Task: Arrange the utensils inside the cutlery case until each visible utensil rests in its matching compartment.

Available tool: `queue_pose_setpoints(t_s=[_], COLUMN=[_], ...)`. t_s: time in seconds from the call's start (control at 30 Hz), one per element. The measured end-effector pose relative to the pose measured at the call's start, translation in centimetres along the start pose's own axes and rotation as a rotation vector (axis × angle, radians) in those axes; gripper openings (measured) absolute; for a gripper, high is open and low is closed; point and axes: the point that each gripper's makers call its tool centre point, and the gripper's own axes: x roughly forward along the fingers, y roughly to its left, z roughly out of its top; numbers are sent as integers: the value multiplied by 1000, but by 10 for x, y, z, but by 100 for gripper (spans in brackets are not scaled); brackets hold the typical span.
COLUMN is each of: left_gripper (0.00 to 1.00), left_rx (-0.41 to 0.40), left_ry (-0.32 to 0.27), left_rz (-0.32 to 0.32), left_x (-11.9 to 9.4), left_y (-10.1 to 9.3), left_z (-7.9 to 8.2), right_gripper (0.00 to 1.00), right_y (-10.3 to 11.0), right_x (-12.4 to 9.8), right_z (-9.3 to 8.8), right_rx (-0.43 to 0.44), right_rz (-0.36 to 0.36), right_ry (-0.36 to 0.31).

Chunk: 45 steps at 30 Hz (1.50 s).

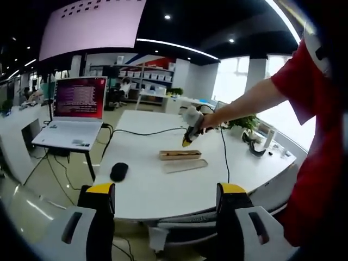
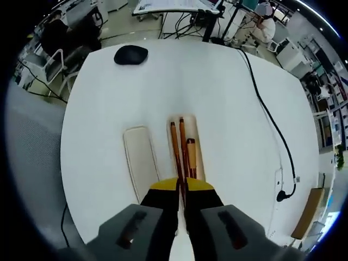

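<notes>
- Right gripper [image 2: 182,187] is seen low in the right gripper view, jaws pressed together over the near end of the cutlery case [image 2: 185,147]; whether a utensil is pinched between them cannot be told.
- Left gripper [image 1: 166,198] is held away from the table [image 1: 163,130], jaws wide apart, nothing between them.
- Case is placed on the white table, near its middle; wooden-handled utensils [image 2: 181,144] are laid lengthwise inside it, side by side.
- Which compartment each utensil is in cannot be made out.
- Case lid [image 2: 140,157] is laid flat just beside the case, parallel to it.
- Black mouse [image 2: 130,54] is set at the far part of the table, well apart from the case.
- Black cable [image 2: 272,125] is run along the table's other side.
- In the left gripper view, the right gripper is seen above the case, held by a person's arm [image 1: 244,103] in a red sleeve.
- Open laptop [image 1: 76,111] is seen on a separate stand beside the table.
</notes>
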Motion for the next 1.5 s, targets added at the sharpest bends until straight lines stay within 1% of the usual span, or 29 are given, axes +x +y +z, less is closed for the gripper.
queue_pose_setpoints(t_s=[0.07, 0.13, 0.23, 0.27, 0.3, 0.33, 0.43, 0.47, 0.53, 0.57, 0.6, 0.67, 0.73, 0.77, 0.87, 0.9, 0.97, 1.03, 1.1, 1.27, 1.3, 1.37, 1.4, 1.47, 1.5], left_gripper=[77, 77, 77, 77, 77, 76, 76, 76, 76, 76, 76, 75, 75, 75, 75, 75, 75, 75, 75, 75, 75, 75, 75, 75, 75], left_rx=[13, 28, 39, 43, 46, 51, 59, 61, 67, 73, 77, 92, 100, 105, 119, 122, 129, 138, 137, 147, 147, 149, 148, 144, 143], left_ry=[-1, -3, -4, -4, -1, 4, 13, 16, 25, 30, 35, 49, 56, 64, 80, 87, 95, 112, 120, 140, 141, 147, 152, 163, 165], left_rz=[-11, -21, -33, -39, -44, -51, -66, -69, -82, -89, -93, -108, -122, -129, -136, -140, -144, -146, -147, -143, -143, -139, -136, -134, -133], left_x=[1, 3, 6, 7, 8, 9, 13, 14, 18, 20, 22, 26, 31, 33, 37, 39, 41, 43, 46, 53, 53, 53, 54, 54, 53], left_y=[-1, -3, -6, -8, -9, -12, -17, -19, -24, -27, -29, -35, -40, -42, -46, -49, -52, -56, -59, -65, -65, -67, -67, -69, -69], left_z=[1, 4, 6, 7, 7, 6, 5, 5, 4, 4, 4, 4, 5, 5, 5, 6, 6, 5, 6, 4, 4, 2, 1, -2, -3], right_gripper=[0, 0, 0, 0, 0, 0, 0, 0, 0, 0, 0, 0, 0, 0, 0, 0, 0, 0, 0, 0, 0, 0, 0, 0, 0], right_y=[-3, -7, -3, -4, -4, -4, -5, -7, -12, -15, -17, -19, -17, -15, -12, -8, -6, -6, -4, 0, 1, -1, -1, 2, 2], right_x=[-7, -14, -20, -21, -22, -25, -31, -33, -39, -41, -45, -47, -48, -47, -43, -39, -34, -28, -22, -10, -8, -1, 2, 7, 9], right_z=[-9, -23, -44, -53, -56, -65, -84, -89, -100, -105, -112, -123, -130, -135, -143, -146, -150, -153, -153, -149, -148, -150, -150, -149, -148], right_rx=[-7, 0, 39, 43, 45, 57, 104, 124, 221, 247, 260, 276, 369, 402, 448, 489, 537, 538, 533, 488, 478, 405, 397, 411, 395], right_rz=[-10, -45, -49, -55, -58, -67, -88, -96, -129, -145, -171, -199, -201, -194, -193, -177, -174, -181, -175, -152, -146, -149, -145, -120, -122], right_ry=[16, 38, 51, 55, 56, 58, 55, 46, 4, -5, -6, -4, -45, -64, -93, -114, -130, -140, -151, -168, -168, -150, -150, -152, -152])
